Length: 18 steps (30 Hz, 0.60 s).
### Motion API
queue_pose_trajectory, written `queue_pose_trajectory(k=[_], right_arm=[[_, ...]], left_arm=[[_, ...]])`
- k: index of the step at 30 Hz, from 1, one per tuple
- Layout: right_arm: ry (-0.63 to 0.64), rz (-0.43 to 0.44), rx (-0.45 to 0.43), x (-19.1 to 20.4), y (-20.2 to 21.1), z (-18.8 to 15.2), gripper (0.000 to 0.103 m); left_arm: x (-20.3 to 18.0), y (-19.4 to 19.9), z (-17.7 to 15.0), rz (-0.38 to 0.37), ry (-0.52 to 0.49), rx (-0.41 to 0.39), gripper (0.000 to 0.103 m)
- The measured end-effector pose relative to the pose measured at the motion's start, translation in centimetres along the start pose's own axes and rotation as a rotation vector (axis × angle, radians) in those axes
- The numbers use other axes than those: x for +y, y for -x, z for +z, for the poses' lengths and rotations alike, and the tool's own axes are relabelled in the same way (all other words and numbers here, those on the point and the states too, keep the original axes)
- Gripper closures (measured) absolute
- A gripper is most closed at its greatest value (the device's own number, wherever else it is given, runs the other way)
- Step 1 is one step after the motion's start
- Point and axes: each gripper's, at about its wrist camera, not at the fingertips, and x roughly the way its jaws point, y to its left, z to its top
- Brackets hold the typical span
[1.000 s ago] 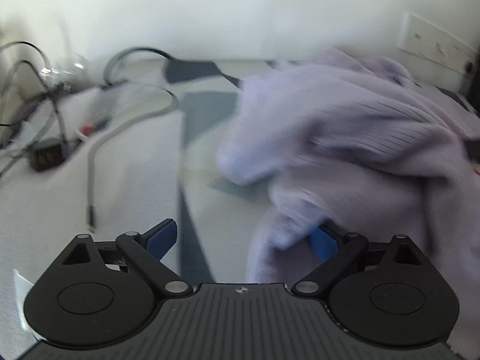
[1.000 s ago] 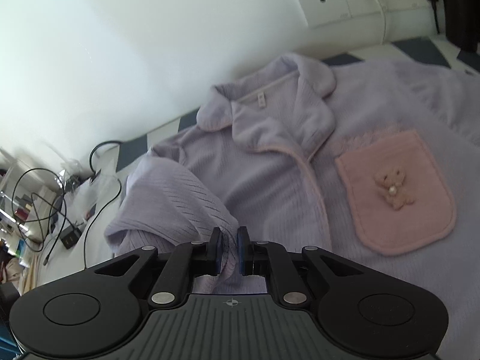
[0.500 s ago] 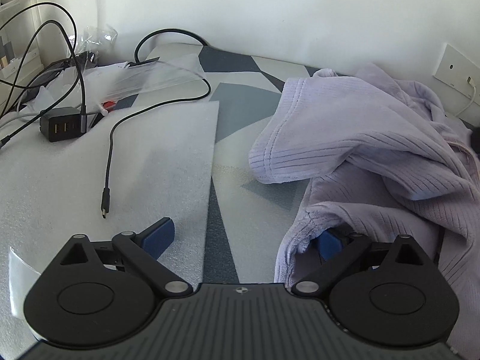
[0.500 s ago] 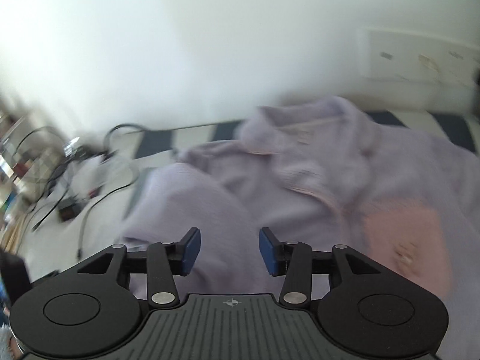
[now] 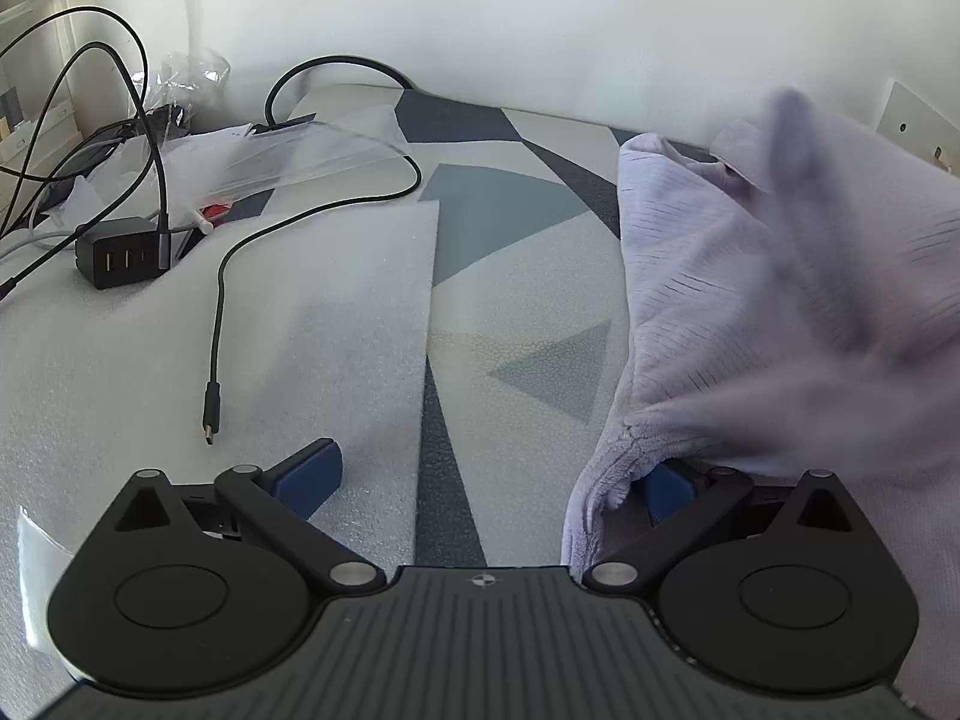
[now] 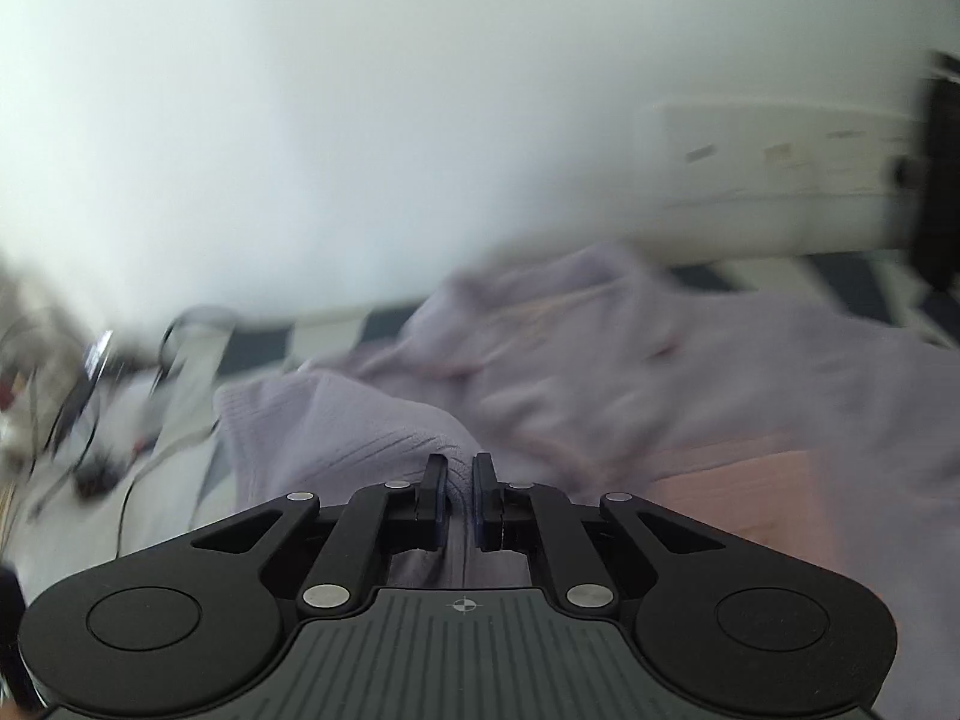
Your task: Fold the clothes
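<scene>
Nowhere legible writing; lilac pajama top (image 6: 372,420) between right gripper (image 6: 459,480) jaws.

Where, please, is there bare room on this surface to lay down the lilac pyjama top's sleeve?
The patterned grey strip between the white foam sheet and the lilac ribbed pyjama top is bare. The foam's near part, right of the black USB cable, is free too. Far left is crowded: black charger block, looping wires, clear plastic bags.

A lilac ribbed pajama top (image 5: 750,300) lies bunched at the right of the left wrist frame, its hem drooping at lower right. In the right wrist frame it fills center and right (blurred), pink pocket (image 6: 750,492) at lower right.
</scene>
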Motion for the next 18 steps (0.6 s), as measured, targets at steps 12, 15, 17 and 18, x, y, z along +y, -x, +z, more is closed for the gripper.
queue_pose_trajectory(k=[12, 15, 17, 18], right_arm=[[-0.537, -0.288, 0.086, -16.3, 5.8, -6.4, 0.089], [-0.574, -0.237, 0.038, -16.7, 6.1, -5.6, 0.074], [-0.601, -0.218, 0.006, -17.1, 5.9, -4.7, 0.073], [-0.603, -0.223, -0.009, -17.3, 5.8, -4.1, 0.073]], left_arm=[[-0.7, 0.3, 0.0, 0.038, -0.030, -0.010, 0.000], [-1.2, 0.5, -0.1, 0.058, -0.063, -0.022, 0.000], [-1.2, 0.5, 0.0, 0.058, -0.055, -0.020, 0.000], [-1.1, 0.5, 0.0, 0.058, -0.044, -0.016, 0.000]])
